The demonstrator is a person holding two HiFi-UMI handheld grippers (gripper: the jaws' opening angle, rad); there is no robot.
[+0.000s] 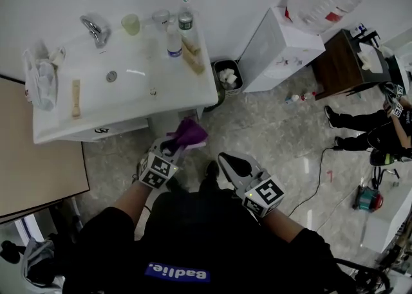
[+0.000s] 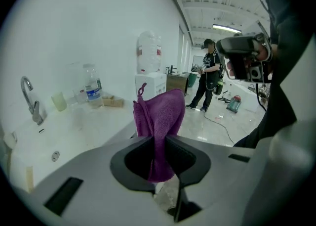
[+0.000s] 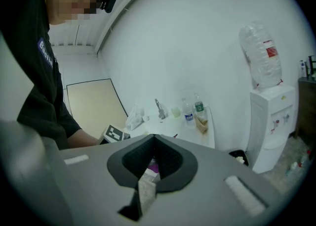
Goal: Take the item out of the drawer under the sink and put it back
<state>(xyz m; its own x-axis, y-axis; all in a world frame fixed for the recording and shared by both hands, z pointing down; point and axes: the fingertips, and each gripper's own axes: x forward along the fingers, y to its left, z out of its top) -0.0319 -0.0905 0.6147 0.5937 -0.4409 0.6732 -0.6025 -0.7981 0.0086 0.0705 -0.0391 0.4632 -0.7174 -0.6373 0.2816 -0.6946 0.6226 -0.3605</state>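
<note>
A purple cloth (image 1: 188,133) hangs just below the front edge of the white sink counter (image 1: 187,96). My left gripper (image 1: 175,147) is shut on it. In the left gripper view the purple cloth (image 2: 159,121) stands up out of the closed jaws of the left gripper (image 2: 158,140), with a small loop at its top. My right gripper (image 1: 224,157) is to the right of the cloth, apart from it, its jaws together and empty. In the right gripper view the right gripper (image 3: 154,138) points toward the sink. The cabinet front (image 1: 103,130) under the sink shows a small dark handle mark.
The counter holds a faucet (image 1: 95,27), a cup (image 1: 131,24), bottles (image 1: 174,40), a wooden brush (image 1: 76,98) and a plastic bag (image 1: 40,77). A waste bin (image 1: 226,75) and a water dispenser (image 1: 283,45) stand to the right. Another person (image 1: 380,133) is at far right.
</note>
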